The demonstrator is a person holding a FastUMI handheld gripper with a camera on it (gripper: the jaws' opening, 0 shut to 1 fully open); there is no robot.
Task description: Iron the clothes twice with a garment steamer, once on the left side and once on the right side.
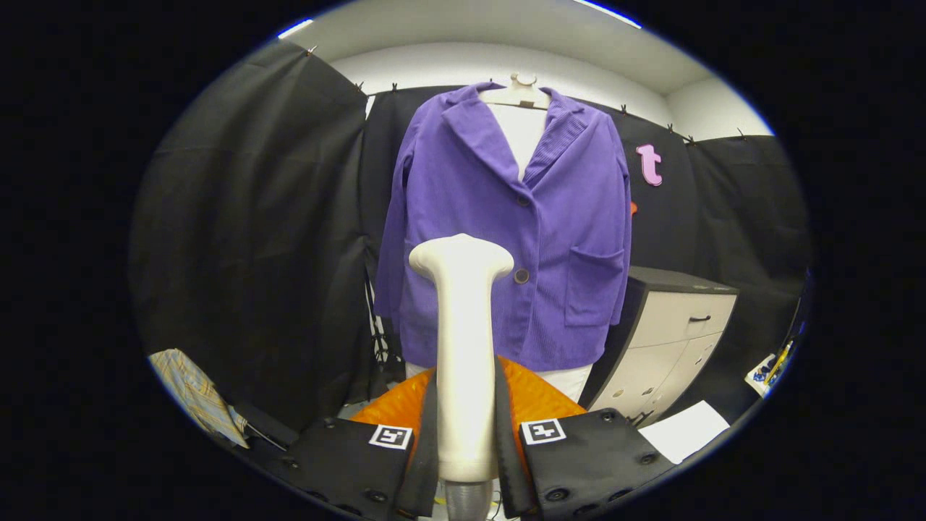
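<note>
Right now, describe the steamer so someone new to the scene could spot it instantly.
Start at the purple jacket hanging on the hanger before the black cloth wall. In front of its lower half stands the garment steamer, a cream-white upright handle held between both fingers of the claw. Its flared, T-shaped head is the only pale, smooth thing against the purple fabric and orange cushion.
</note>
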